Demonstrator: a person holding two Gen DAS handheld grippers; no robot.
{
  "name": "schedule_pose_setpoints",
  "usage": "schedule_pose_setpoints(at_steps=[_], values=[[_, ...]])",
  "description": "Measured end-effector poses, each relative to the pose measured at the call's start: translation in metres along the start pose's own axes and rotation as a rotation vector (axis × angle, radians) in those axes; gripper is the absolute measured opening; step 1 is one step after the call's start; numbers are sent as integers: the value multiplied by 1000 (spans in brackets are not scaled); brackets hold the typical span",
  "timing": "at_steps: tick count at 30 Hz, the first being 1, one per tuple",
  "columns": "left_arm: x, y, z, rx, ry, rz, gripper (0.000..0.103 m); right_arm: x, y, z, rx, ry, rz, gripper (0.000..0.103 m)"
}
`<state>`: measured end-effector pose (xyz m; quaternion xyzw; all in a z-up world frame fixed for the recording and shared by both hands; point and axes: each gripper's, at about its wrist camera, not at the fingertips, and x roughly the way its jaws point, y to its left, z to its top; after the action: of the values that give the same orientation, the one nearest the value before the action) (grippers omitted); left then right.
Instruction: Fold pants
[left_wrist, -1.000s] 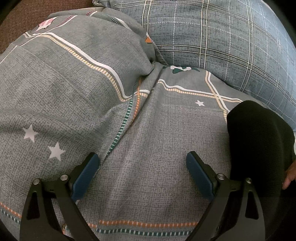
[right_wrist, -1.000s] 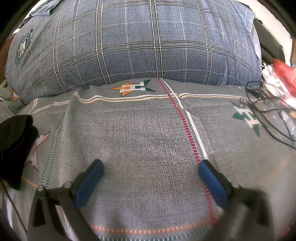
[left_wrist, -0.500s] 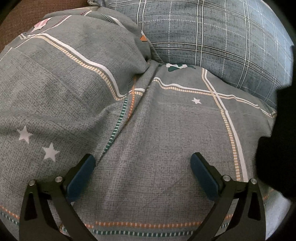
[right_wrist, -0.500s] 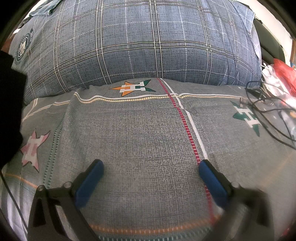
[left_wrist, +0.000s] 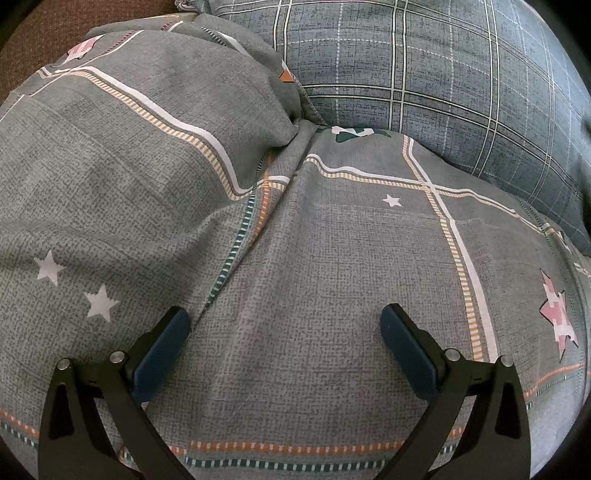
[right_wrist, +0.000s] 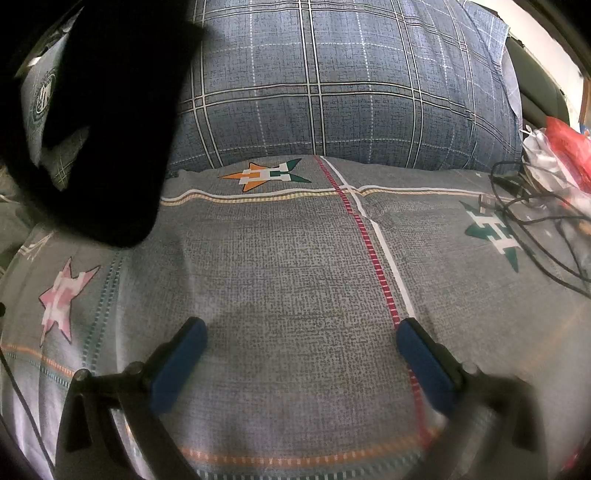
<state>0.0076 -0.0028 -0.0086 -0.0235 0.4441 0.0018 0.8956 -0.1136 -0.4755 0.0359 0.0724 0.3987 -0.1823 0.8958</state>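
Two grippers are seen over a grey sheet, each with its blue pads spread wide and nothing held between them. Ahead and to the left of the left gripper a bulging fold of the sheet is raised, marked by white stars. Ahead and to the right, a plaid pillow is pressed against the sheet, and a pink star is printed far to the right.

Up and to the left of the right gripper the black pants are seen as a dark, blurred mass in front of the pillow, well apart from the pads; whether it touches the sheet cannot be told. Straight ahead an orange and green star is printed just before the pillow. Far to the right, black cables and a red and white bag are lying.
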Motion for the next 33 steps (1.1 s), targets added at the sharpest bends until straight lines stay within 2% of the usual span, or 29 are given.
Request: schedule_pose_setpoints(at_steps=[28, 33], values=[[1, 1, 0, -3, 1, 1, 103, 0, 1, -1, -1, -1, -1, 102], [-3, 1, 2, -1, 47, -4, 103, 1, 4, -2, -8, 2, -9, 102]])
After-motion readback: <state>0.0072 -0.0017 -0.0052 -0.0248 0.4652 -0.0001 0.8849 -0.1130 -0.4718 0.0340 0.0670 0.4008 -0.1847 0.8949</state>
